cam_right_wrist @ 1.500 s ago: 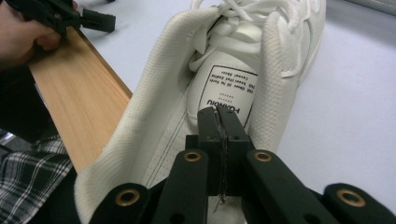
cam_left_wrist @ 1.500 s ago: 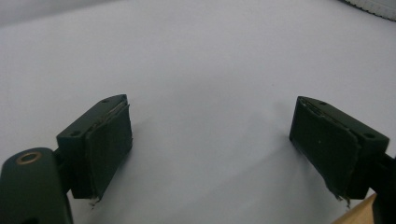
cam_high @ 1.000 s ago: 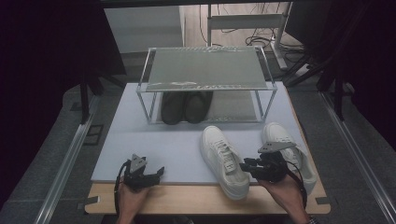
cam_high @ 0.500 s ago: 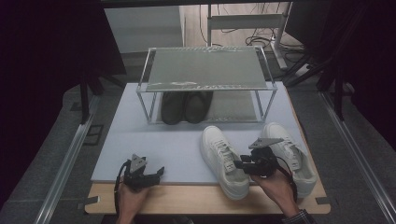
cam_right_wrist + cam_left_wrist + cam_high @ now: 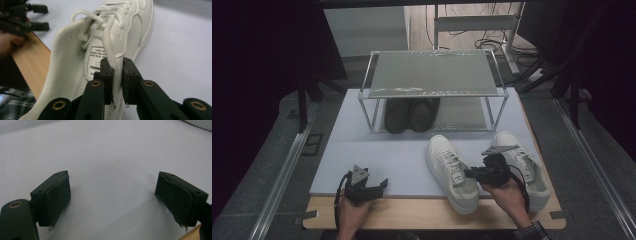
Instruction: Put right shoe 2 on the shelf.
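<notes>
White sneaker's (image 5: 117,37) heel cropped off

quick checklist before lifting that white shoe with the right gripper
1. Grip on the shoe: the right gripper has its jaws closed on the collar edge of the left white shoe, after just closing in on it. ok
2. Depth of bite: only the thin padded rim sits between the pads, so it may slip. cannot tell
3. Laces: loose loops lie on the tongue, clear of the jaws. ok
4. Second white shoe: it lies close beside the gripped one, under the right hand; whether they touch is unclear. cannot tell
5. Left gripper: jaws open, resting on the white mat, holding nothing. ok
6. Rack: top shelf bare, dark shoes beneath. ok
</notes>
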`<action>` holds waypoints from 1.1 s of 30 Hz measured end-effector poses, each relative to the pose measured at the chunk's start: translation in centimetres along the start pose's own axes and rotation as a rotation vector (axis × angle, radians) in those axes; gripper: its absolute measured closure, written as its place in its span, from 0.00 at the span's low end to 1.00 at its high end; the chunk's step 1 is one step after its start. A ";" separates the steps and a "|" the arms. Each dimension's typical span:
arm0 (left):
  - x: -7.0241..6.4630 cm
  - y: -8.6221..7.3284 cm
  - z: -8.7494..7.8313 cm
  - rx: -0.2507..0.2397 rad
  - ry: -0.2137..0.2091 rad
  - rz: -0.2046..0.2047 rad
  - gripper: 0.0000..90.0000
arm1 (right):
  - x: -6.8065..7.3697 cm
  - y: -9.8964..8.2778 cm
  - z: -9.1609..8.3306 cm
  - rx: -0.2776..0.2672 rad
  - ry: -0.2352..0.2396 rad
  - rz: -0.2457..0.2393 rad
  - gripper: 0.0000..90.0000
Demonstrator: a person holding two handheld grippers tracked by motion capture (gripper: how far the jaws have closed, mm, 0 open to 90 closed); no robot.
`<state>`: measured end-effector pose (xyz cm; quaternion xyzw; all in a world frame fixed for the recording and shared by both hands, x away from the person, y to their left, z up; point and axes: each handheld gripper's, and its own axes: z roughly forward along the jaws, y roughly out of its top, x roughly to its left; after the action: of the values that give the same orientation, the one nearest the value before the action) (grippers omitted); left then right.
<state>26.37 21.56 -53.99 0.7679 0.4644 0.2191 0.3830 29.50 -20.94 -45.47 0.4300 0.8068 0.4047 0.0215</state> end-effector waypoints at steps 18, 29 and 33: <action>0.0 0.0 0.0 0.000 0.000 0.000 0.14 | -0.7 0.7 -0.4 -0.067 0.133 0.140 0.91; 0.0 0.0 0.0 -0.001 -0.001 -0.002 0.14 | -0.9 2.2 -1.4 -0.127 0.186 0.180 0.91; 0.0 0.0 0.0 -0.003 0.000 -0.004 0.14 | -0.8 2.9 -1.7 -0.144 0.208 0.192 0.91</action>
<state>26.36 21.53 -54.00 0.7664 0.4656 0.2191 0.3846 31.36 -21.69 -42.67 0.4581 0.7288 0.5041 -0.0703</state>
